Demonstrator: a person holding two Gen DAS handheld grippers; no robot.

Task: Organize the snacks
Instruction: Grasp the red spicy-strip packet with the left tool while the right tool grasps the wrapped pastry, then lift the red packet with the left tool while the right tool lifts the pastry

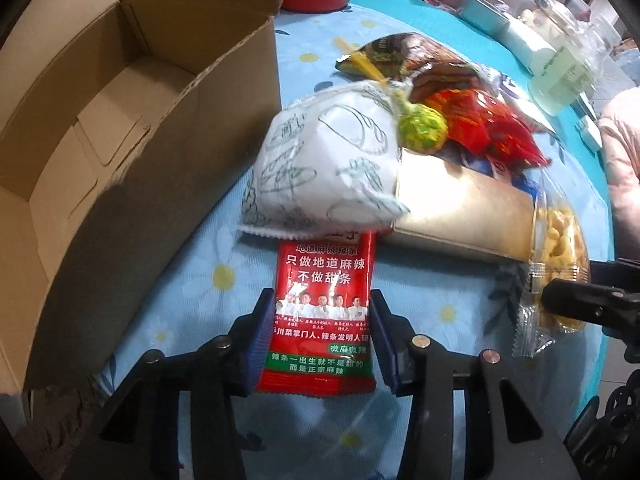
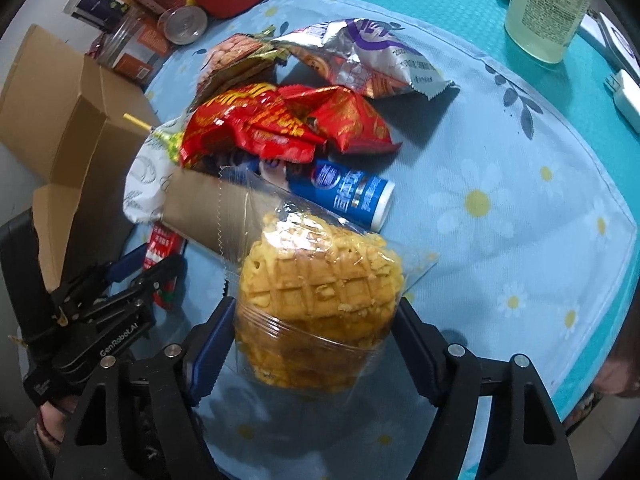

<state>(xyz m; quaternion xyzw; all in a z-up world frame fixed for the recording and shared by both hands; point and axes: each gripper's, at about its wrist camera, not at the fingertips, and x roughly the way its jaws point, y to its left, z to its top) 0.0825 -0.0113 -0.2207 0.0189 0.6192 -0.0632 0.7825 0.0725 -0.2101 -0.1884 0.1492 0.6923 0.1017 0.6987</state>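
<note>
My left gripper is shut on a red spicy-strip packet that lies on the flowered cloth, its far end under a white printed bag. My right gripper is shut on a clear-wrapped yellow waffle bread; that bread shows at the right edge of the left wrist view. An open cardboard box stands to the left of the pile. The left gripper also shows in the right wrist view, still on the red packet.
The snack pile holds a brown flat carton, red foil bags, a green lollipop, a blue tube and a silver bag. Cans and jars stand behind; a clear bottle stands far right.
</note>
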